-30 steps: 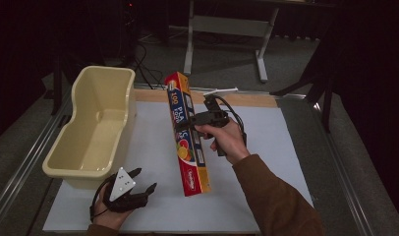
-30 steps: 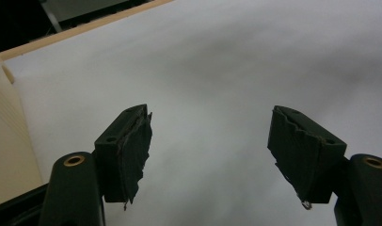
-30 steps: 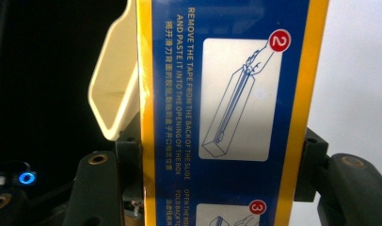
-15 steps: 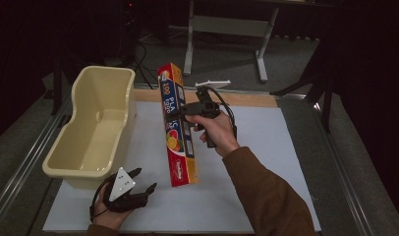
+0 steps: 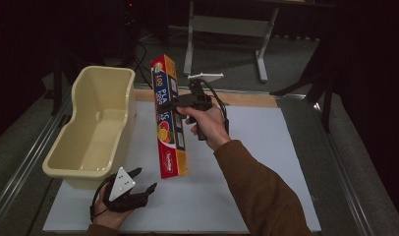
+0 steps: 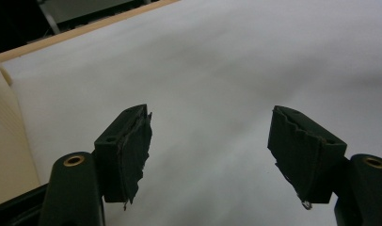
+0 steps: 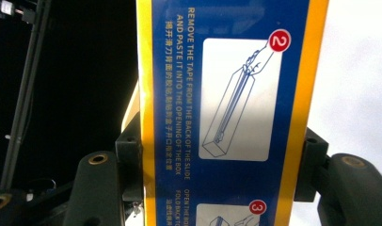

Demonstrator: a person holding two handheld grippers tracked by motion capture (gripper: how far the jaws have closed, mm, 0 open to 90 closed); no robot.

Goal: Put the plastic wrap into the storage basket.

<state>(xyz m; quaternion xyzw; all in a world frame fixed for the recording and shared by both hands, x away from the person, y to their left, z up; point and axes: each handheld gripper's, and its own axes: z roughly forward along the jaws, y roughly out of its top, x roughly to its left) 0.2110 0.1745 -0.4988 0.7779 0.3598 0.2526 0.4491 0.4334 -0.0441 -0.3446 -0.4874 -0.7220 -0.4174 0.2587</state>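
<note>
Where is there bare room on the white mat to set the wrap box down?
The right gripper holds the wrap box over the white mat. Free: the wide stretch right of the box, out to the mat's right edge. Crowded: the left, with the cream tub and the left gripper beside its near end.

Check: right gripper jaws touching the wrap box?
Touching. In the right gripper view the wrap box fills the right gripper, both pads pressed against its sides.

Lab-like recording space, white board [image 5: 266, 147] lying on a workbench, metal stand legs [image 5: 227, 29] standing behind, dark surroundings
</note>
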